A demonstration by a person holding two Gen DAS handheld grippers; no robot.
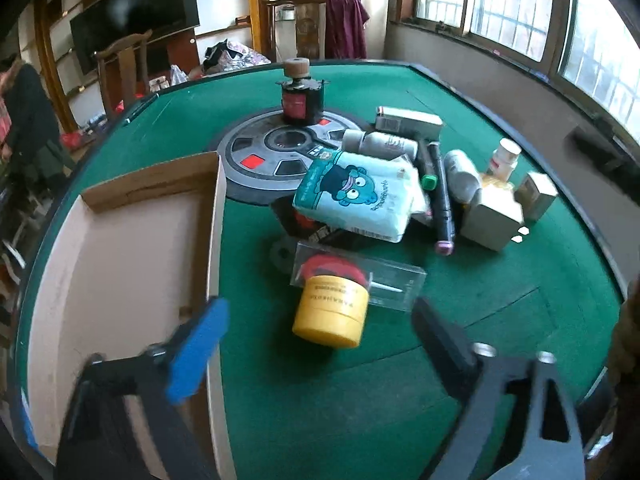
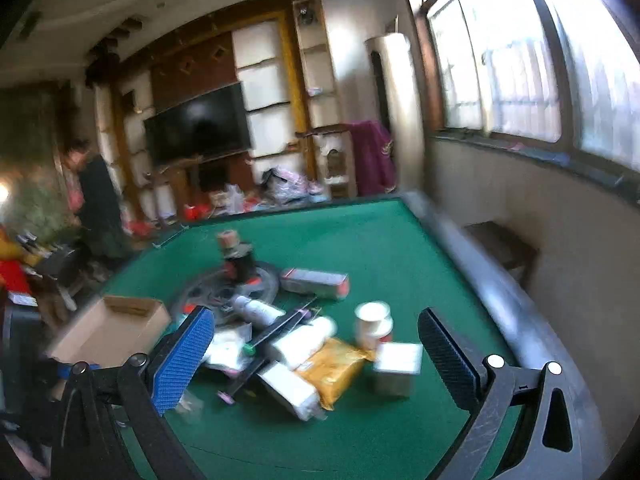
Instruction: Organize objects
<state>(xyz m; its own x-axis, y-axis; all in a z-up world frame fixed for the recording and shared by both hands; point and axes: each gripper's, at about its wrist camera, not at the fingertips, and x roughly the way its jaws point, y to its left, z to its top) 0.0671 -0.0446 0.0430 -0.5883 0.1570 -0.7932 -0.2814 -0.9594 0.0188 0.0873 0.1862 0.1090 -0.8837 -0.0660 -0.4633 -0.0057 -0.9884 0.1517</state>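
A yellow jar lies on its side on the green table, leaning against a clear plastic case with a red item inside. My left gripper is open, its fingers either side of the jar without touching it. An open cardboard box sits to the left. Behind the jar is a pile: a tissue pack, white bottles, markers and small boxes. My right gripper is open and holds nothing, raised above the same pile with its yellow packet; this view is blurred.
A dark jar with a wooden lid stands on the round centre disc. The table's raised rim runs along the right, near the window wall. Wooden chairs stand behind the table. A person stands far left.
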